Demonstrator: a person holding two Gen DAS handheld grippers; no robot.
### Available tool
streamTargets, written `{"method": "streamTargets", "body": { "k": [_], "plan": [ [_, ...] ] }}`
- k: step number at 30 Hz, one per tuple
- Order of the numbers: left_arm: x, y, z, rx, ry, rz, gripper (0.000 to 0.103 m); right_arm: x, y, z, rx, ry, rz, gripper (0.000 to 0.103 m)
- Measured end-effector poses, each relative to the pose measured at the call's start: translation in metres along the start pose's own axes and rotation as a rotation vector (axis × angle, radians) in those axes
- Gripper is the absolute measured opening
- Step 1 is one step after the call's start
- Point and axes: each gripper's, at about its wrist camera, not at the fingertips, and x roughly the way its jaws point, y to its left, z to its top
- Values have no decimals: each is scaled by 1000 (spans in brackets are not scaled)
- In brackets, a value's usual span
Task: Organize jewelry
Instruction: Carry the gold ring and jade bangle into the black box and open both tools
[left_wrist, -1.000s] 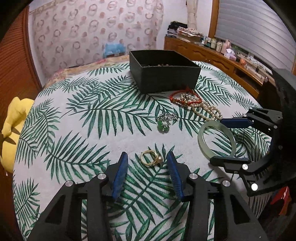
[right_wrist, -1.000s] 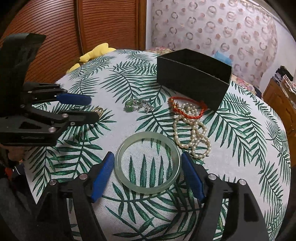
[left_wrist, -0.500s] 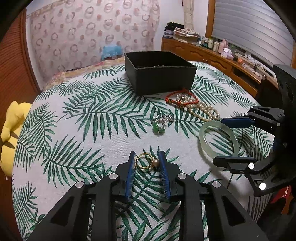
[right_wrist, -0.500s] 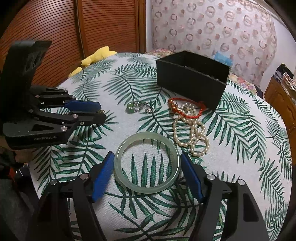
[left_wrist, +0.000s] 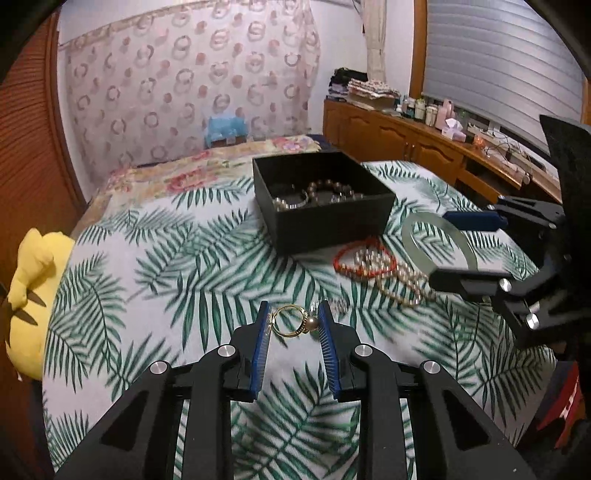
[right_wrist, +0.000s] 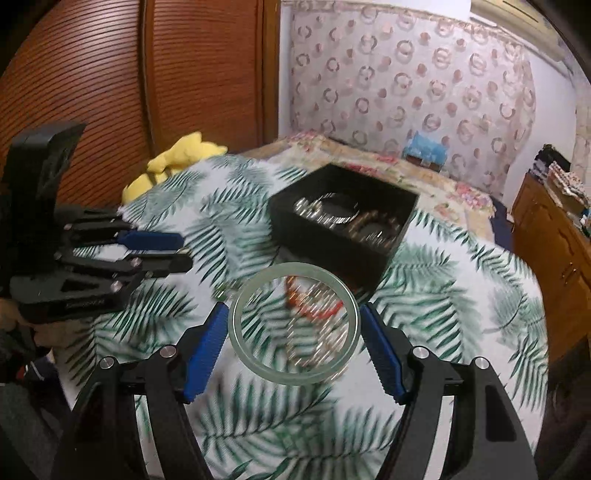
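Left wrist view: left gripper (left_wrist: 293, 322) grasps the gold pearl ring (left_wrist: 293, 320) between both pads, clear of the leaf-print cloth (left_wrist: 155, 266).

Right wrist view: right gripper (right_wrist: 293, 326) clamps the jade bangle (right_wrist: 293, 324) across its width, before the black box (right_wrist: 343, 225).

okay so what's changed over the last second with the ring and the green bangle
The left tongs closed on the gold ring and lifted it off the cloth. The right tongs, already around the jade bangle, raised it toward the black box. The red bracelet and pearl strand stayed put.
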Motion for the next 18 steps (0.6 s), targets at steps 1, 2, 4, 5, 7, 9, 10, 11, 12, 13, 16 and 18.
{"method": "streamTargets", "body": {
  "k": [1, 2, 4, 5, 7, 9, 10, 11, 12, 13, 16, 18],
  "plan": [
    [0, 0, 3, 0, -5, 0, 24, 1, -5, 5, 5, -7, -2, 75],
    [0, 1, 6, 1, -11, -1, 24, 3, -9, 9, 10, -13, -5, 75],
    [1, 2, 12, 1, -20, 1, 24, 7, -17, 17, 20, -21, -14, 75],
    [1, 2, 14, 0, -23, 0, 24, 9, -21, 21, 24, -25, -16, 75],
    [1, 4, 19, 2, -32, 3, 24, 15, -28, 29, 36, -28, -21, 75],
    [0, 5, 24, 4, -40, 6, 24, 22, -34, 39, 42, -32, -29, 75],
    [0, 6, 26, 5, -44, 7, 24, 25, -38, 43, 44, -34, -27, 75],
    [0, 6, 28, 7, -47, 10, 24, 28, -39, 45, 46, -34, -24, 75],
    [1, 6, 30, 8, -50, 12, 24, 31, -42, 49, 48, -35, -23, 75],
    [1, 6, 32, 9, -53, 14, 24, 36, -45, 54, 52, -36, -22, 75],
    [3, 8, 37, 10, -59, 11, 24, 50, -50, 61, 62, -28, -17, 75],
    [5, 9, 42, 10, -62, 11, 24, 59, -54, 65, 72, -18, -12, 75]
  ]
}}
